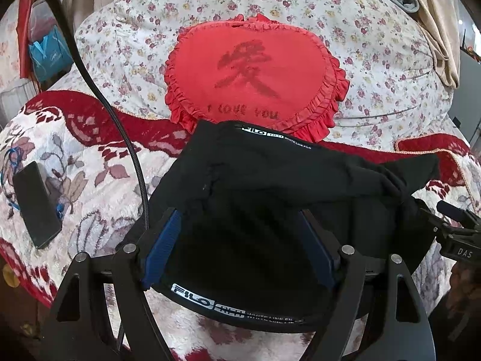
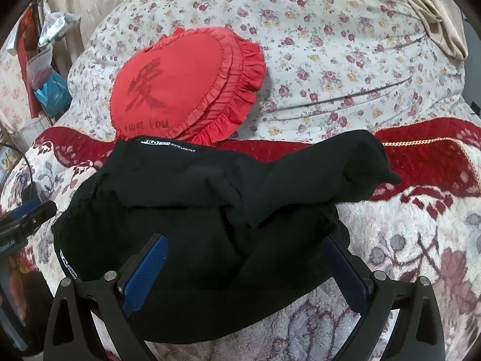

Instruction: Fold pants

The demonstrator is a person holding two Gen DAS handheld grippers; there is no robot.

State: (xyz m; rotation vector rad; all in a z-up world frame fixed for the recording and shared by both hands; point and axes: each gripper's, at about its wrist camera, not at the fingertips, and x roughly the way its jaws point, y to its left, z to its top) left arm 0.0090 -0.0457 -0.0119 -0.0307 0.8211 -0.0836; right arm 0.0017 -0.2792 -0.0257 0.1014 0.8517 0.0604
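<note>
Both sets of jaws are seen spread wide, with black cloth lying between the blue pads and nothing pinched. On the left gripper (image 1: 240, 237) the pads (image 1: 163, 246) stand apart at either side of the pants' (image 1: 270, 186) near waistband, whose white lettering curves just below them. On the right gripper (image 2: 245, 266) the pads (image 2: 144, 273) are likewise held apart over the near edge of the pants (image 2: 210, 198).

The pants are bunched in a rumpled heap on the bed (image 1: 99, 180), on a plush blanket patterned in cream and dark red. Just beyond the pants, and partly overlapped by their far waistband, a red heart-shaped cushion (image 1: 255, 69) with a ruffled edge is propped against a floral quilt (image 1: 375, 60). To the left of the pants a dark phone (image 1: 36, 204) lies flat on the blanket, and a black cable (image 1: 120, 135) is draped between phone and pants.
</note>
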